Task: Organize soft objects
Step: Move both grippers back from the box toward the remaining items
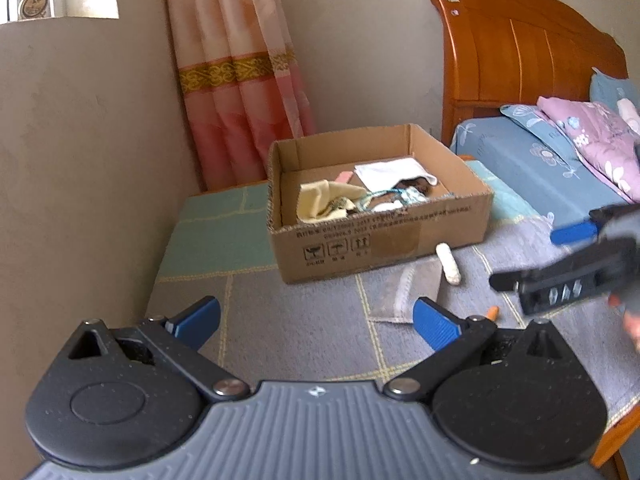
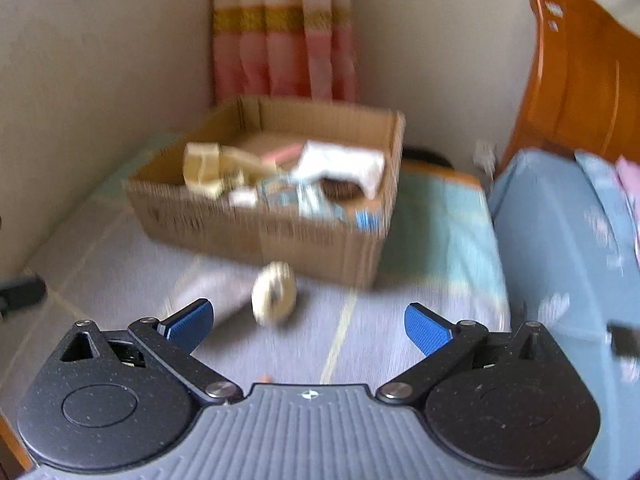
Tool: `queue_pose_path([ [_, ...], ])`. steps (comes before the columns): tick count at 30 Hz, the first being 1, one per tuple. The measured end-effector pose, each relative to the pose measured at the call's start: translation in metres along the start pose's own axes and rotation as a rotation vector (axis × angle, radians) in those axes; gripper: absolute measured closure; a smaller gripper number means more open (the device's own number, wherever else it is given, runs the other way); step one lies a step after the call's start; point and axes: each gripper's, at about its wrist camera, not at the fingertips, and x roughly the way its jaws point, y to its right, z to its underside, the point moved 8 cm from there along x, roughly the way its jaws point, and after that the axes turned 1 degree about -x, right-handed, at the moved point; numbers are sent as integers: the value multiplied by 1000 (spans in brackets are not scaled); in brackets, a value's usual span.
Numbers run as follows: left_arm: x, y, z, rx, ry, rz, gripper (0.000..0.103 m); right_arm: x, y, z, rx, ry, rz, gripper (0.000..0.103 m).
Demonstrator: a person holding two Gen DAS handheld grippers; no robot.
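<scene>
Right wrist view shows your right gripper (image 2: pixel 306 322) wide open and empty, nearer than the equally open left gripper (image 1: pixel 316 318) to the white sock roll (image 2: pixel 274 298), which lies just ahead, slightly left, before the cardboard box (image 2: pixel 280 236).

A bed (image 1: pixel 280 332) covered in a grey and teal patchwork sheet with pale yellow seam lines carries everything. An open cardboard box (image 1: pixel 384 240) sits on it toward the wall, straddling the grey and teal patches. Just in front of the box lies a small white rolled cloth (image 1: pixel 449 264), close to the box's front wall. Beside the roll, a flat grey cloth (image 1: pixel 400 292) with white stitched edging lies spread on the sheet. A small orange object (image 1: pixel 491 313) rests on the sheet nearer the camera, too small to identify. In the blurred right wrist view the roll (image 2: pixel 274 293) appears end-on before the box (image 2: pixel 280 232).
</scene>
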Motion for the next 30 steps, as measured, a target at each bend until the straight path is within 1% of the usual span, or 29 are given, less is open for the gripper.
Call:
queue_pose_path([
  [4,3,7,5,10,-17,12,1,12,2,34,27,-38,54,0],
  [7,4,12,8,17,-27,21,1,18,3,45,36,-55,69,0],
  [17,10,18,12,28,-49,28,1,33,16,46,66,-70,96,0],
  [27,14,22,14,36,-58,43,1,21,35,49,109,-59,126,0],
  [30,15,21,15,32,-59,44,1,16,31,49,94,-56,108,0],
])
